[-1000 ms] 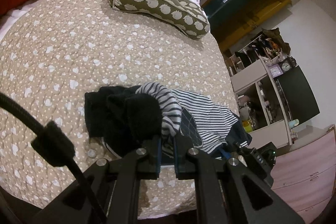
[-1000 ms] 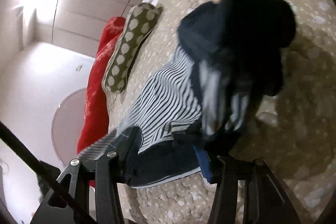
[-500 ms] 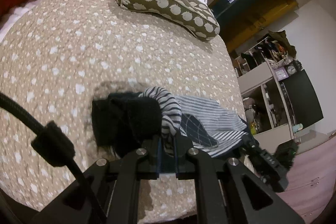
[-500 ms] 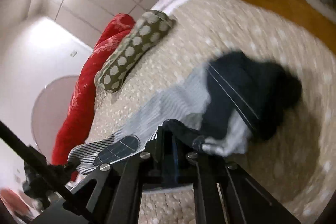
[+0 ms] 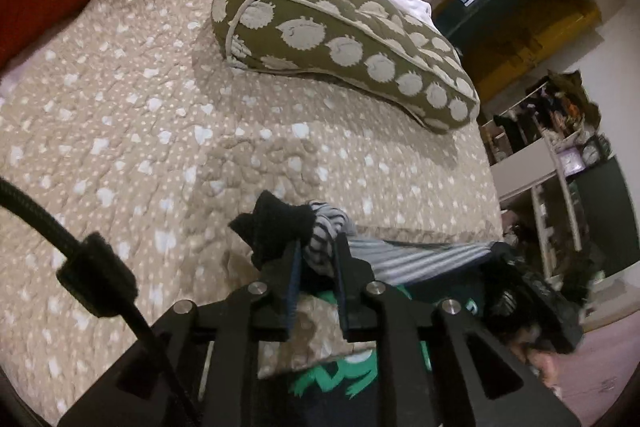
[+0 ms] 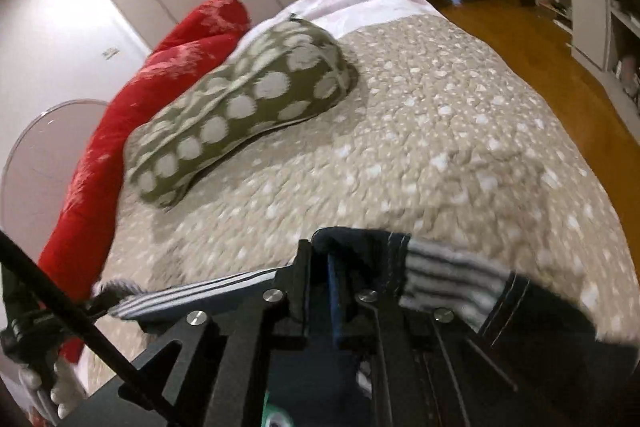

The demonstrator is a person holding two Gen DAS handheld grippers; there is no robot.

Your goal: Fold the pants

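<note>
- Pants (image 5: 324, 243) are of soft striped cloth with dark parts; they hang stretched between the two tongs, lifted above the near edge of the bed (image 5: 160, 131), not lying flat on it.
- Cloth like this looks light and limp, so I judge it will sag and slide in the middle and keeps no shape by itself; it is not fragile.
- Left tongs (image 5: 317, 259) pinch a bunched striped and dark corner; their jaws are opening a little, but the pads still press on the cloth.
- Right tongs (image 6: 340, 267) pinch a dark stitched edge next to the striped part; these jaws are also opening, with cloth still between them.
- Best hold, in my judgement, is on a hem or the waistband, where the layers are thicker and slip less.
- Spotted green pillow (image 5: 344, 39) lies further up the bed, well apart from the pants; a red blanket (image 6: 120, 147) lies behind it.
</note>
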